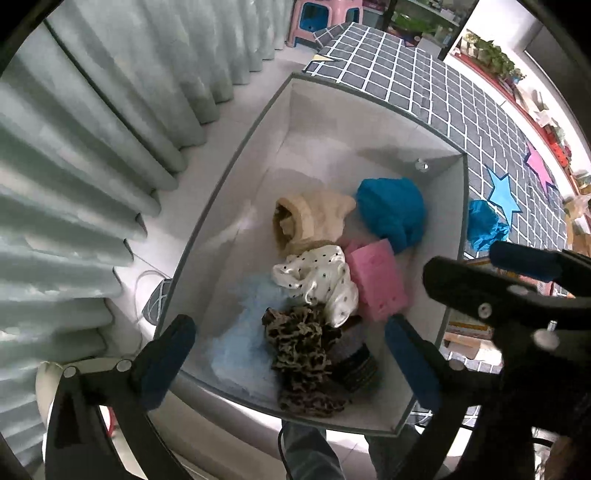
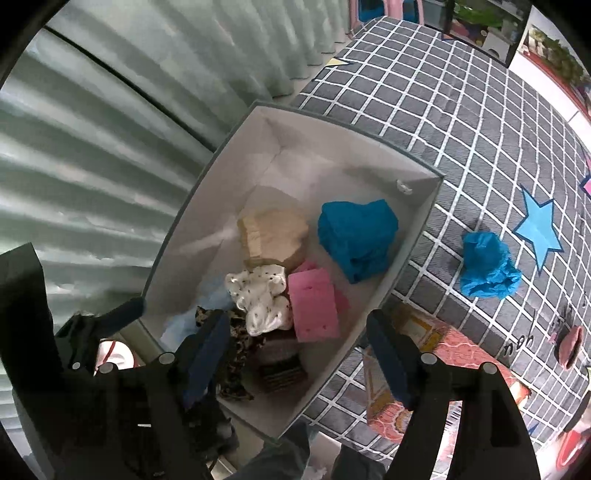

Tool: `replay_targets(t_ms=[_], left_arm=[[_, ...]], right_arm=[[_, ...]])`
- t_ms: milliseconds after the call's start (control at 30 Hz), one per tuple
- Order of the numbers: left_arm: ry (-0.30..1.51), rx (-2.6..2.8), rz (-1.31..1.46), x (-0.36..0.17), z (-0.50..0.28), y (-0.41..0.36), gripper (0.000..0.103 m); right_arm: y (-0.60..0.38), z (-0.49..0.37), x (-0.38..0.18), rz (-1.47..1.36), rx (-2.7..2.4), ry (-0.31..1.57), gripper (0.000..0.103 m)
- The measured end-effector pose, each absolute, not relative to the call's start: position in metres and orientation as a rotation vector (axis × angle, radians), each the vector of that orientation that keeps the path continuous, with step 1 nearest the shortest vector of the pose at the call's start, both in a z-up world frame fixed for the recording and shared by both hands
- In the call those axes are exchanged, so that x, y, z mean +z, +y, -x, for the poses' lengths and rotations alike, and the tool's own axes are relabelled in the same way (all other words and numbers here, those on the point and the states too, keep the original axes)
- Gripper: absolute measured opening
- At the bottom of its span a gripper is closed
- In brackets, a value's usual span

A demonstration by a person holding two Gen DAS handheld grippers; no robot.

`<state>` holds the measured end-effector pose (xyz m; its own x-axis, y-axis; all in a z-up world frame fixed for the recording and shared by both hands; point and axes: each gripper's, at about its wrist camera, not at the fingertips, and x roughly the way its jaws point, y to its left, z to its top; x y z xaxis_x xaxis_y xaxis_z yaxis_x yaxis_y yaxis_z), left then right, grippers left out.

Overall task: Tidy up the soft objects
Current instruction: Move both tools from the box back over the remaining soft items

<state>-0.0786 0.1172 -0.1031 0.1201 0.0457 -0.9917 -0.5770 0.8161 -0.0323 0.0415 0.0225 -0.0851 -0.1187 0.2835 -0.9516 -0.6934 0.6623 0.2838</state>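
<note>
A grey-rimmed white storage box (image 1: 236, 192) (image 2: 417, 236) stands at the table's left edge. It holds a blue cloth (image 1: 391, 210) (image 2: 356, 236), a beige plush piece (image 1: 310, 218) (image 2: 273, 234), a pink sponge (image 1: 376, 284) (image 2: 314, 310), a white dotted fabric (image 1: 317, 277) (image 2: 264, 295), a leopard scrunchie (image 1: 303, 358) (image 2: 240, 373) and a dark striped item (image 1: 356, 363) (image 2: 279, 365). Another crumpled blue cloth (image 1: 482, 223) (image 2: 487, 267) lies on the table outside the box. My left gripper (image 1: 288, 350) is open and empty above the box's near end. My right gripper (image 2: 295, 354) is open and empty over the box's near right corner.
The table has a dark grid-pattern cloth (image 2: 461, 129) with star stickers (image 2: 537, 230). A red patterned packet (image 2: 417, 373) lies beside the box. A pale curtain (image 1: 92, 166) hangs at the left. Pink and blue stools (image 1: 321, 18) stand at the far end.
</note>
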Motion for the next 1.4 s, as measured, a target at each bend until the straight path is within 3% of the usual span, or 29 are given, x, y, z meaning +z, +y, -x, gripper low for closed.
replay_targets(t_ms=[33, 100, 1033, 1400], left_arm=[[1.384, 0.479, 0.47, -0.102, 0.079, 0.116, 0.103], [1.38, 0.481, 0.465, -0.1, 0.079, 0.115, 0.103], [1.342, 0.464, 0.461, -0.061, 0.077, 0.104, 0.103], [1.305, 0.322, 0.412, -0.026, 0.03, 0.066, 0.103]], right_arm=[[0.021, -0.042, -0.084, 0.361, 0.858, 1.465, 0.092], [0.018, -0.044, -0.08, 0.354, 0.85, 1.451, 0.102], [-0.002, -0.036, -0.026, 0.434, 0.886, 1.26, 0.102], [-0.082, -0.084, -0.012, 0.261, 0.765, 1.277, 0.102]])
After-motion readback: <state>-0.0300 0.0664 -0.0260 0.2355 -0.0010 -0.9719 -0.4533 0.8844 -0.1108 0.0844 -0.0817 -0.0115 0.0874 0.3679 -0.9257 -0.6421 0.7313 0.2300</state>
